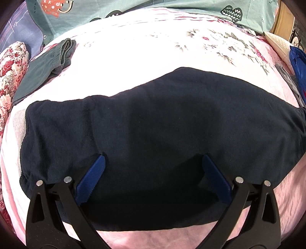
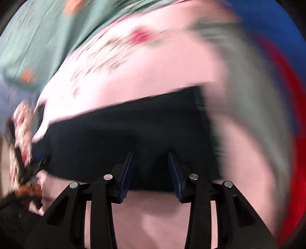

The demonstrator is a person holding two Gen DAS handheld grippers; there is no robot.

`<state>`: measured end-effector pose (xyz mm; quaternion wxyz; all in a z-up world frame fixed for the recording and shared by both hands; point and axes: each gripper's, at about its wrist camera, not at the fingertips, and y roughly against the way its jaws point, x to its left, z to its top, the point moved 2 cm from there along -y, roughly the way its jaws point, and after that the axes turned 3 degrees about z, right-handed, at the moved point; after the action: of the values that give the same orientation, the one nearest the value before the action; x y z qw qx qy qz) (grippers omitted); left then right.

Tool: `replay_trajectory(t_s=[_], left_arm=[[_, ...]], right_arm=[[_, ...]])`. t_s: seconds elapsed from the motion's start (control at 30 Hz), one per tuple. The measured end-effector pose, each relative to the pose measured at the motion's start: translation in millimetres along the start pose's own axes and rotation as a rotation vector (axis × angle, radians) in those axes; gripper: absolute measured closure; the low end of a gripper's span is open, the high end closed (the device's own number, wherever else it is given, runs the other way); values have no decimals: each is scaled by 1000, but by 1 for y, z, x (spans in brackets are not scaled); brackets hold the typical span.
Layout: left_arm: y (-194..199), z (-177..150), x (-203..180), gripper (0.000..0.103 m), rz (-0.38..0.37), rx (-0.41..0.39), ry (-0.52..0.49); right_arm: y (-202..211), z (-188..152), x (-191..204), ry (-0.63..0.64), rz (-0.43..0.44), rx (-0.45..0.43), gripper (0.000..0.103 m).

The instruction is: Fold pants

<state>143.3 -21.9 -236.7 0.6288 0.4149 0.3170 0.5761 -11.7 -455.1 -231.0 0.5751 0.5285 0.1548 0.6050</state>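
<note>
Dark navy pants (image 1: 153, 115) lie folded in a wide band across the pink floral bedsheet (image 1: 133, 47). My left gripper (image 1: 153, 157) is open wide, its blue pads (image 1: 93, 174) resting down on the near part of the fabric without pinching it. The right wrist view is smeared by motion blur. There the same pants (image 2: 124, 134) lie flat, and my right gripper (image 2: 150, 153) hovers over their near edge. Its jaws stand partly apart with a visible gap and no fabric pinched between the pads (image 2: 126, 176).
A folded dark green garment (image 1: 47, 67) lies at the far left of the bed, beside a floral pillow (image 1: 9, 76). A teal patterned duvet (image 1: 133, 7) runs along the back. Grey clothing (image 1: 286, 76) and a blue item (image 1: 298, 67) sit at the right edge.
</note>
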Motion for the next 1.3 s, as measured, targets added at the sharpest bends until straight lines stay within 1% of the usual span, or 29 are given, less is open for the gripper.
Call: replay_trajectory(t_s=[0.07,0.13,0.2,0.3,0.37,0.4,0.47,0.53,0.57,0.63,0.73,0.77,0.8,0.87,0.9,0.97,1.0,1.03,1.07,1.13,1.2,1.23,1.27,1.3], left_arm=[[0,1,1,2,2,6,6],[0,2,2,2,8,8,11],[1,2,2,2,15,9,17],[2,1,1,2,25,10,24],[2,1,1,2,31,15,30],[2,1,1,2,36,17,34],[2,1,1,2,44,22,43],[3,1,0,2,56,25,52],[3,0,0,2,60,27,55],[4,0,0,2,69,28,64],[5,-1,-1,2,78,29,70],[6,0,-1,2,80,36,72],[6,2,-1,2,83,46,73],[10,5,-2,3,106,70,81],[19,8,-8,3,105,67,85],[44,15,-30,3,55,-2,69],[60,19,-53,3,11,-51,25],[71,22,-75,2,-27,-81,-23],[79,24,-102,2,-70,-103,-77],[82,23,-150,2,-159,-96,-158],[79,18,-195,2,-243,-69,-227],[76,14,-216,2,-262,-64,-264],[74,12,-227,2,-267,-66,-288],[69,8,-243,2,-264,-70,-321]], right_arm=[[26,-7,-13,-74,12,-79,62],[43,-17,-16,-93,19,-135,60],[44,-29,-15,-99,-3,-141,59],[35,-45,-18,-137,-14,-120,57],[28,-49,-23,-167,-15,-116,55],[27,-51,-33,-173,-20,-118,55],[23,-49,-38,-202,-9,-133,52],[20,-45,-43,-242,14,-144,52],[18,-42,-45,-261,30,-144,48],[13,-39,-51,-309,76,-147,46],[13,-36,-52,-345,138,-162,46],[14,-34,-51,-352,162,-167,45],[15,-35,-52,-369,205,-175,45],[14,-34,-56,-393,235,-171,43],[13,-34,-58,-400,243,-163,43],[12,-34,-60,-415,263,-152,43],[12,-33,-61,-415,272,-151,43],[12,-32,-61,-413,272,-145,43],[11,-31,-61,-409,268,-140,43],[8,-29,-59,-390,251,-134,43],[7,-28,-55,-370,216,-139,54],[6,-28,-54,-365,191,-138,64],[5,-28,-55,-365,180,-134,72],[5,-30,-57,-378,181,-132,75]])
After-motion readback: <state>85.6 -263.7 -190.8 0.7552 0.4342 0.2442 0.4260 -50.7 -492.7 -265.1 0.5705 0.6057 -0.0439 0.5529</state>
